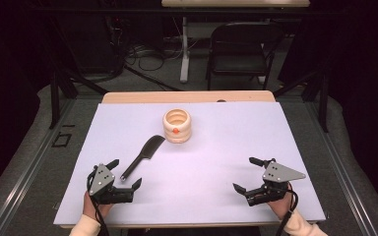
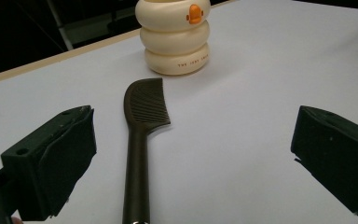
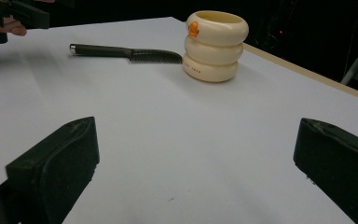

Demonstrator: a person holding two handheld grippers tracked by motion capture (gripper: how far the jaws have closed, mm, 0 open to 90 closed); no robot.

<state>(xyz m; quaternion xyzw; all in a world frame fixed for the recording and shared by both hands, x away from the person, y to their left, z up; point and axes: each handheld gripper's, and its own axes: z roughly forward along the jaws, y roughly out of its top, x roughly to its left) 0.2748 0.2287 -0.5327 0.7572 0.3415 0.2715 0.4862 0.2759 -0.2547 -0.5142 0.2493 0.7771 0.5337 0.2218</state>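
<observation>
Comb (image 1: 142, 156) | flat, handle toward left gripper (image 1: 126, 174) | head toward cup (image 1: 177, 126)

My dark brown plastic comb (image 1: 142, 156) lies flat on the white table top, its handle end between my left jaws and untouched, its toothed head pointing toward the cream ribbed ring-shaped holder (image 1: 176, 126), just short of it.

The white table (image 1: 216, 167) lies bare between the 2 grippers and across its right half, giving wide passage there. A black comb (image 1: 142, 156) lies flat, slanting from just ahead of the left gripper (image 1: 126, 173) toward a cream ringed cup (image 1: 177, 126), the lone upright obstacle, standing near the far edge just beyond the comb's head.
</observation>
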